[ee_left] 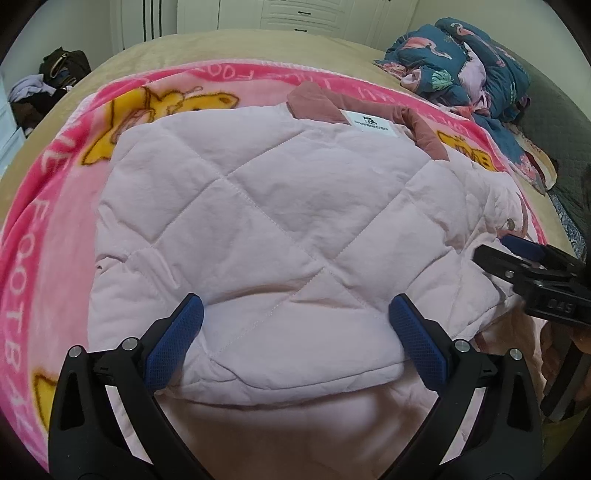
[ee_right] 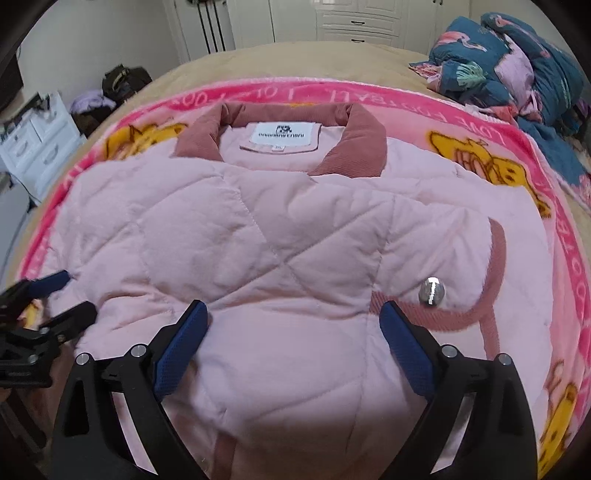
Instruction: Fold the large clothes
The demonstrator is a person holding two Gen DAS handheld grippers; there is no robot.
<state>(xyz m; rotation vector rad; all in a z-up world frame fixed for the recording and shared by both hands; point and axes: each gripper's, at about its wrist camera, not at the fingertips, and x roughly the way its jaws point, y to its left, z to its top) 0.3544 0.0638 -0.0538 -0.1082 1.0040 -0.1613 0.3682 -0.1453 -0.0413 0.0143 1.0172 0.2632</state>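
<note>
Lying folded on a pink cartoon blanket (ee_right: 517,155), the pale pink quilted jacket (ee_right: 266,236) sits mid-bed, collar end away from both cameras. Dusty-rose corduroy collar (ee_right: 354,136) is turned out, white neck label (ee_right: 282,134) facing up between its points. A silver snap button (ee_right: 431,291) shows on the jacket's right side near the rose-trimmed edge.

Left gripper (ee_left: 295,317): jaws spread wide, blue pads on either side of the jacket's near folded edge, fabric bulging up between them. Pads look apart from the cloth on the inner faces, nothing pinched. From the right wrist view the same gripper (ee_right: 70,295) sits at the jacket's left edge, fingers parted.

Right gripper (ee_right: 293,325): jaws also wide apart, jacket panel lying between the pads, not clamped. In the left wrist view it (ee_left: 496,253) sits at the jacket's right edge just beside the snap, one blue pad visible, tips close to the fabric; contact can't be confirmed from that angle.

Blanket covers a tan bedspread (ee_left: 207,48). Crumpled teal flamingo-print bedding (ee_left: 465,62) is piled at the far right corner, well apart from the jacket. White drawer unit (ee_right: 37,140) and a dark bag (ee_right: 125,83) stand off the bed's left side; white wardrobe doors (ee_right: 354,18) behind.
</note>
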